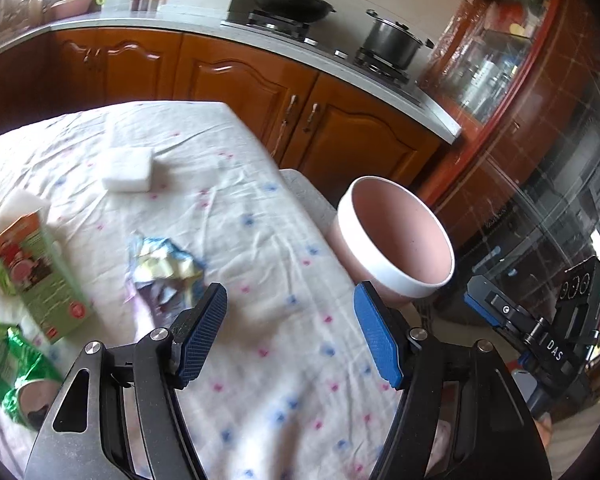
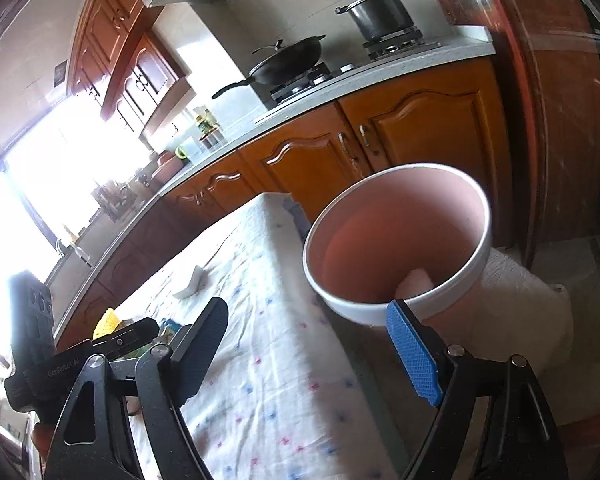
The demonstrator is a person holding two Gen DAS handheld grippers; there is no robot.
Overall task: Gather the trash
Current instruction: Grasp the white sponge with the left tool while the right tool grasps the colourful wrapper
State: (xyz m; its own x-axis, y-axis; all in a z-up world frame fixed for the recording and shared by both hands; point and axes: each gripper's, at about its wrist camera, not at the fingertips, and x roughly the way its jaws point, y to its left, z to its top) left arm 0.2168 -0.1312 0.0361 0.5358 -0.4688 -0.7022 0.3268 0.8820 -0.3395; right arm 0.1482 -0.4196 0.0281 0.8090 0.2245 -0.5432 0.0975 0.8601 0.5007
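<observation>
A pink bin with a white rim [image 1: 396, 236] stands just off the table's right edge. In the right wrist view the bin [image 2: 400, 240] holds a white scrap [image 2: 416, 280] at its bottom. A crumpled blue and yellow wrapper [image 1: 164, 268] lies on the cloth just left of my left gripper [image 1: 290, 300], which is open with nothing between its pads. Further left are a green carton [image 1: 36, 276] and a green foil wrapper [image 1: 8, 368]. A white foam block [image 1: 128, 168] lies further back. My right gripper [image 2: 308, 312] hangs open and empty at the bin's near rim.
The table wears a white cloth [image 1: 260, 360] with pink and blue dots. Behind it run wooden cabinets [image 1: 236, 80] under a counter with a wok [image 1: 288, 0] and a pot [image 1: 392, 40]. The bin rests on a white-covered seat [image 2: 520, 300]. A glass-fronted cabinet [image 1: 492, 76] stands at right.
</observation>
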